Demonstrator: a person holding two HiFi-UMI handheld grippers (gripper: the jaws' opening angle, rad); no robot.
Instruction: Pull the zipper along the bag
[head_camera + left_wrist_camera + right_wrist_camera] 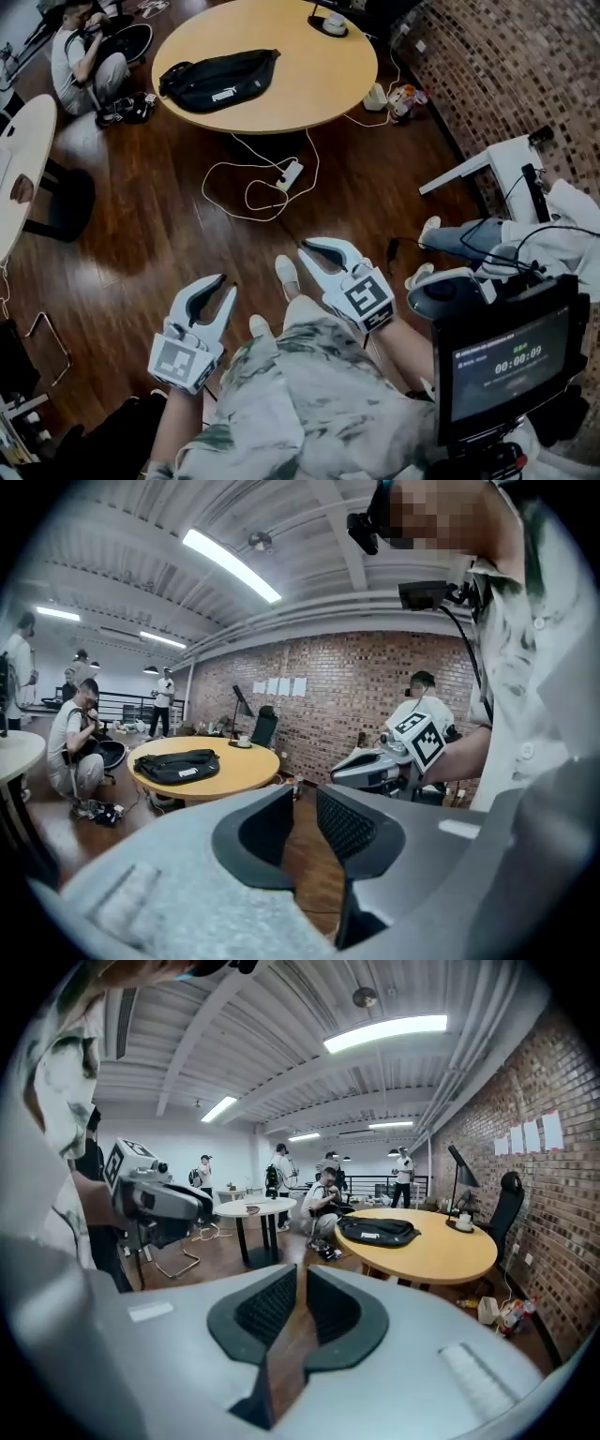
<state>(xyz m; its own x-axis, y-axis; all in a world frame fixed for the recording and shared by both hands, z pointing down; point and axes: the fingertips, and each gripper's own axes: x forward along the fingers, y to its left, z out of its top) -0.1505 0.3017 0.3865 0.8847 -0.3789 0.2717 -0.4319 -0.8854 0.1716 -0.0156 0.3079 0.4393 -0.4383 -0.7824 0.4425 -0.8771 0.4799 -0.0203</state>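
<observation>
The black bag [220, 80] lies flat on the round wooden table [309, 84], far ahead of both grippers; its zipper is too small to make out. It also shows in the left gripper view as the bag [178, 766] and in the right gripper view as the bag [378, 1230]. My left gripper [227, 284] hangs over the wooden floor near my body, jaws a little apart and empty [306, 794]. My right gripper [305, 249] is beside it, jaws almost together with nothing between them [300, 1274]. Neither touches the bag.
A white power strip with looped cable [289, 174] lies on the floor between me and the table. A white cup [328, 23] sits at the table's far edge. A person [80, 56] sits on the floor at left; a white table [28, 141] and brick wall [525, 66] flank the room.
</observation>
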